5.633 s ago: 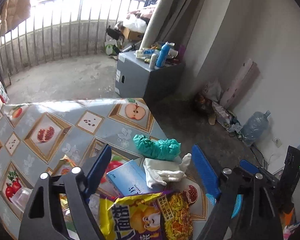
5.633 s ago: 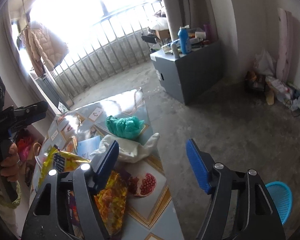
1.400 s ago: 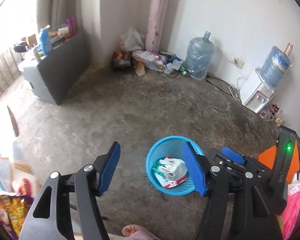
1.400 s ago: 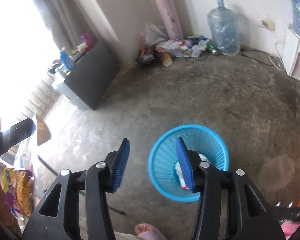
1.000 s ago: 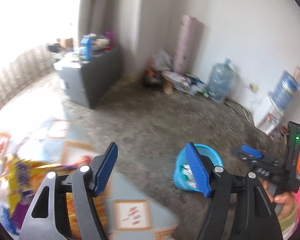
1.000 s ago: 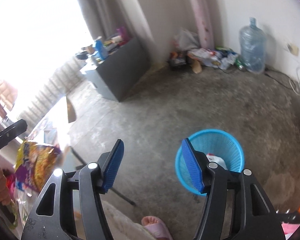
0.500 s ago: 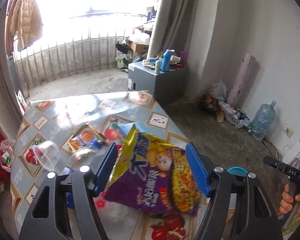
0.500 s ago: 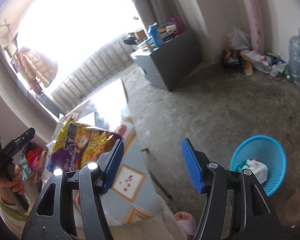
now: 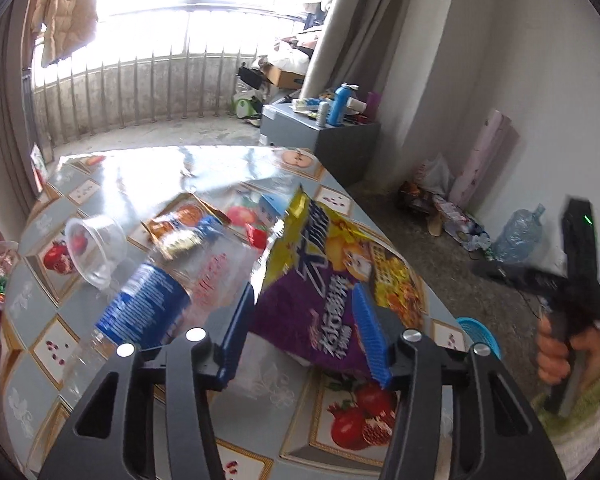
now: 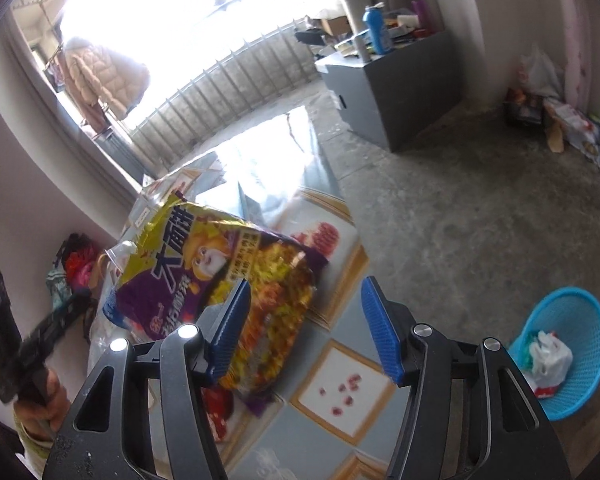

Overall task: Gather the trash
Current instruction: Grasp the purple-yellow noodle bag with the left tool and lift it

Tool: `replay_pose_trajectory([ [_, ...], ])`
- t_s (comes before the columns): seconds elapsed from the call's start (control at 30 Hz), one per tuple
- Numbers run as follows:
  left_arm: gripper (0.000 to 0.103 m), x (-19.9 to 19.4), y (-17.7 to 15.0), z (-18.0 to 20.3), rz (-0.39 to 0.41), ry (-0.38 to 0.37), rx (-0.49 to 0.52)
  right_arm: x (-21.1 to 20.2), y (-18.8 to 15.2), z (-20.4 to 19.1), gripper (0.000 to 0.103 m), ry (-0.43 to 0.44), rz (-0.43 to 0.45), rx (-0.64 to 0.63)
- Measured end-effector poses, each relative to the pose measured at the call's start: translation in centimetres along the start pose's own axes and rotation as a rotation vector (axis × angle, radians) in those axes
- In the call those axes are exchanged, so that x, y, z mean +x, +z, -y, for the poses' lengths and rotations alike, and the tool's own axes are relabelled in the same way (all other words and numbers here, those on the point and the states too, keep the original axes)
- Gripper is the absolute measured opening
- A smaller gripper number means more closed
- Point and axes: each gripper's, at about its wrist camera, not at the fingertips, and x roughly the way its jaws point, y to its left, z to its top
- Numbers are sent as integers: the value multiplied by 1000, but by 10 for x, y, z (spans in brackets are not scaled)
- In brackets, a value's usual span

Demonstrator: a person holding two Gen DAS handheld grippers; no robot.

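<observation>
Both sets of tongs are spread wide and hold nothing, so the step in hand looks like reaching for the next piece of trash. The left tongs straddle the near end of the snack bag lying on the worktop, near its right edge. Next they should close on it and carry it right to the blue basket on the floor; the right tongs hover just beside the bag.

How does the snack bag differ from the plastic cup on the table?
The snack bag is large, opaque, purple and yellow; the plastic cup is small, clear and unprinted. The bag sits by the left gripper's fingers; the cup lies tipped, farther off. Both rest on the table.
</observation>
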Motion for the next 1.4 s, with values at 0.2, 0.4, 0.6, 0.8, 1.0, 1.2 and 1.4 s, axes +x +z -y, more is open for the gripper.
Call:
replay_pose_trajectory([
  [0.2, 34, 12, -34, 16, -64, -70, 12, 39, 35, -19, 47, 75, -37, -45],
  [0.4, 23, 46, -63, 27, -151, -61, 13, 87, 60, -21, 43, 155, -104, 1],
  [0.6, 17, 67, -70, 35, -171, -41, 24, 118, 49, -9, 43, 300, -273, 70],
  [0.8, 17, 65, -69, 36, -164, -36, 22, 87, 22, 4, 45, 333, -320, 52],
  [1.0, 17, 63, -74, 47, -180, -55, 41, 21, -21, 34, 45, 334, -312, 107],
  [1.2, 17, 67, -77, 62, -201, -66, 87, -20, -69, 55, 45, 295, -305, 205],
  [1.4, 17, 55, -70, 66, -153, -60, 95, -26, -74, 62, 45, 266, -267, 259],
])
